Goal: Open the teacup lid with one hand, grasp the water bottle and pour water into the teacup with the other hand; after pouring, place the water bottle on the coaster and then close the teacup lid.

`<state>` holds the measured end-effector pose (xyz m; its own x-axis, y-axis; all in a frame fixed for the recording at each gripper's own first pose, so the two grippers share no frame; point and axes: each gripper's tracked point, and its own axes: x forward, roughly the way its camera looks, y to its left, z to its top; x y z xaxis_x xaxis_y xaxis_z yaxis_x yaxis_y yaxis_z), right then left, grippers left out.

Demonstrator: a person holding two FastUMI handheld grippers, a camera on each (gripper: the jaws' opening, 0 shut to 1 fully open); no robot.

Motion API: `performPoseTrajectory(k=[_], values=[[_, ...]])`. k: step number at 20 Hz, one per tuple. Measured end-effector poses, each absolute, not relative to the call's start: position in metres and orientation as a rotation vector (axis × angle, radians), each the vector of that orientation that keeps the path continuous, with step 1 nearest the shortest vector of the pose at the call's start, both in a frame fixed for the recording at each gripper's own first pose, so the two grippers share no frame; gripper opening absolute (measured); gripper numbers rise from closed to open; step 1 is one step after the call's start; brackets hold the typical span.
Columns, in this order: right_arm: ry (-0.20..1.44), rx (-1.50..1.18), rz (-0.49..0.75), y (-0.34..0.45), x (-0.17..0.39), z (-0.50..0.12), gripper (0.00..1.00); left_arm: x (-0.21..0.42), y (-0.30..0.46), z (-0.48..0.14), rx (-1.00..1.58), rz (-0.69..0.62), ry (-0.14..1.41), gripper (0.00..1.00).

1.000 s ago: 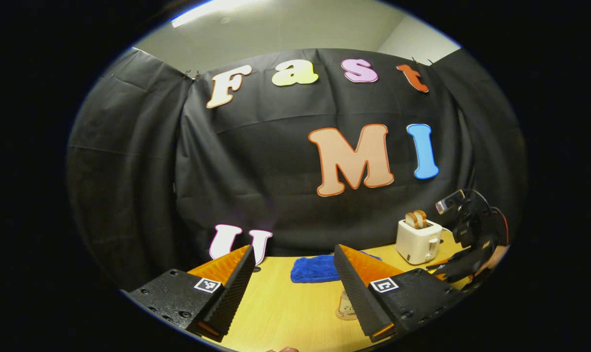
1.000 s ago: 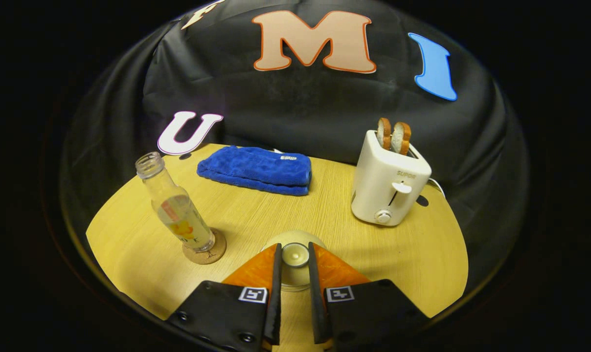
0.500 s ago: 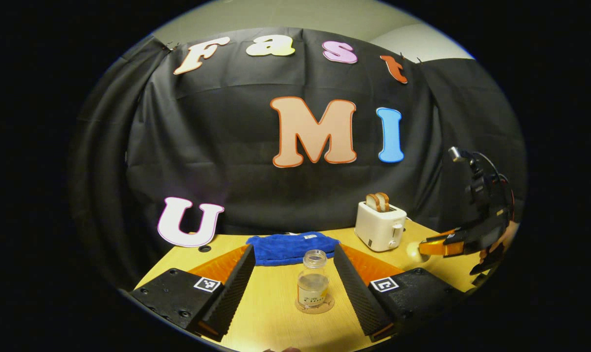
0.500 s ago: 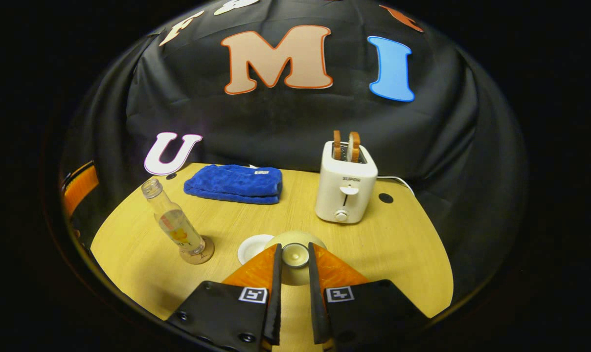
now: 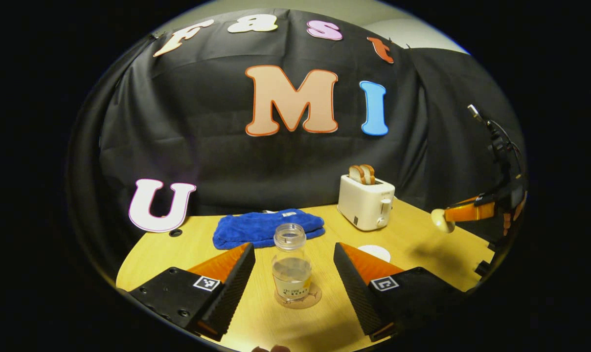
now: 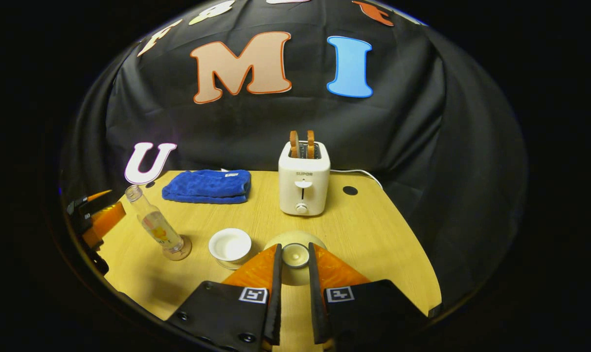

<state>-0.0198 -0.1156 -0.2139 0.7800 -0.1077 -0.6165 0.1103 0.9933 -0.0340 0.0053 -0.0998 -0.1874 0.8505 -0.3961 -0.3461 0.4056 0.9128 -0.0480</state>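
A clear water bottle (image 5: 291, 264) with no cap stands upright on a round cork coaster (image 5: 300, 299). My left gripper (image 5: 293, 248) is open, its fingers standing on either side of the bottle without touching it. The white teacup (image 6: 230, 246) sits uncovered on the table, its inside pale. My right gripper (image 6: 294, 250) is shut on the knob of the cream lid (image 6: 295, 243) and holds it in the air to the right of the cup. In the left gripper view the lid (image 5: 439, 220) hangs at the far right, and the cup (image 5: 375, 253) peeks out behind a finger.
A white toaster (image 6: 304, 183) with two bread slices stands at the back of the wooden table (image 6: 374, 234). A folded blue cloth (image 6: 207, 186) lies at the back left. The bottle (image 6: 153, 225) and my left gripper (image 6: 95, 220) are at the table's left edge.
My left gripper has tilted down and come in so the bottle now stands between its fingers. My right gripper has carried the lid up and to the right, uncovering the teacup.
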Motion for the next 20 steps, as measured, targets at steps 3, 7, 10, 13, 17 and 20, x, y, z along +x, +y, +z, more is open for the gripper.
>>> performPoseTrajectory(k=[3, 7, 10, 13, 17, 20], values=[[0.666, -0.002, -0.148, -0.128, -0.026, -0.212, 0.29, 0.008, -0.102, -0.214, 0.034, -0.421, 0.401, 0.95], [0.675, -0.014, -0.18, -0.143, -0.037, -0.211, 0.27, 0.012, -0.104, -0.239, 0.009, -0.413, 0.456, 0.95], [0.678, -0.018, -0.193, -0.149, -0.044, -0.207, 0.27, 0.018, -0.104, -0.254, 0.017, -0.41, 0.475, 0.95], [0.675, -0.023, -0.198, -0.151, -0.047, -0.205, 0.29, 0.02, -0.108, -0.268, 0.021, -0.418, 0.498, 0.96], [0.679, -0.031, -0.199, -0.151, -0.051, -0.204, 0.29, 0.024, -0.113, -0.285, 0.051, -0.427, 0.513, 0.96], [0.682, -0.036, -0.199, -0.151, -0.054, -0.205, 0.29, 0.023, -0.111, -0.292, 0.053, -0.425, 0.524, 0.96]])
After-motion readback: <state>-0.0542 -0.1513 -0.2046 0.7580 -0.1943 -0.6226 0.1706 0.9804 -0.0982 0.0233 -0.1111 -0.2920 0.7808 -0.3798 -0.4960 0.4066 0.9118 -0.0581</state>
